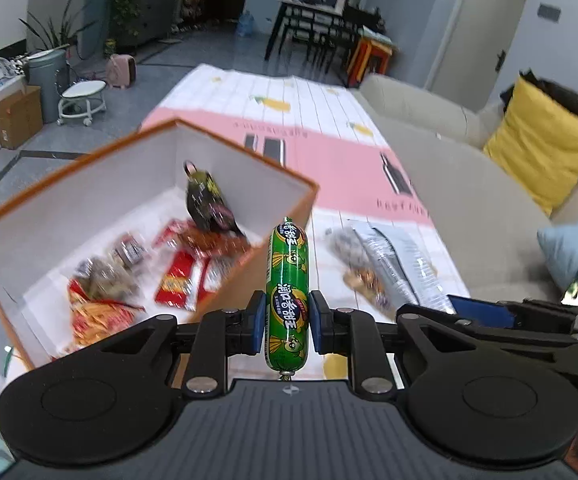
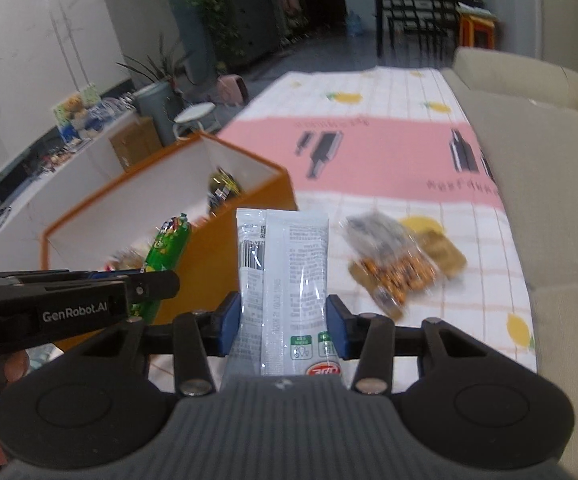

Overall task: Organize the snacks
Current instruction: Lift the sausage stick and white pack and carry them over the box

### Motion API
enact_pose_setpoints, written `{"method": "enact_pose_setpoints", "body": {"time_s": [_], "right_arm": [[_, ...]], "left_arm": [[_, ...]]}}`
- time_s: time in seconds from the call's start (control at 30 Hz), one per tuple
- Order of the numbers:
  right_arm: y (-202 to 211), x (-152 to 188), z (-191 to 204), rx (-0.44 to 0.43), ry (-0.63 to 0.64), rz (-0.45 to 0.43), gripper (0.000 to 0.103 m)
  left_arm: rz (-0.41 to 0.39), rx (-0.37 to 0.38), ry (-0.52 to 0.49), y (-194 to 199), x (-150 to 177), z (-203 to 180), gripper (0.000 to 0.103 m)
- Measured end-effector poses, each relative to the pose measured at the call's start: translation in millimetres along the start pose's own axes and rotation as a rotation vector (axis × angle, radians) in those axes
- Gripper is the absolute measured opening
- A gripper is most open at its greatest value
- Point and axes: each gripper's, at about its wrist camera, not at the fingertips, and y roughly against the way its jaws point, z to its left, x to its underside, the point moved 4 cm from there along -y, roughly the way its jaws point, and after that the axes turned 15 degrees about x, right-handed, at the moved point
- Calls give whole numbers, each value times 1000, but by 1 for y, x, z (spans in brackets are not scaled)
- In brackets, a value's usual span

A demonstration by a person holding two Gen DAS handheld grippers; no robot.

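Right beside the orange box (image 1: 69, 184), the left gripper (image 1: 287, 322) is clamping one green sausage (image 1: 287, 280) at mid-length; it's looking firm, light and slick. Just right of the box, the right gripper (image 2: 285, 330) is pinching one white packet (image 2: 285, 276), soft and crinkly. Two clear snack bags (image 2: 393, 268) are lying on the desk (image 2: 389, 160) beyond.

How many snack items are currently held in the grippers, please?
2: a green sausage clamped in the left gripper, and a white packet clamped in the right gripper.
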Motion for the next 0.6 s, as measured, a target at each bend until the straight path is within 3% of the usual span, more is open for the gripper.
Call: {"method": "enact_pose_setpoints", "body": {"time_s": [0.3, 0.6], "right_arm": [[2, -45, 51, -89, 90, -63, 43], [-28, -84, 117, -118, 245, -95, 43]], "left_arm": [[-52, -76, 80, 20, -35, 43, 24], [-16, -190, 109, 21, -61, 96, 24]]}}
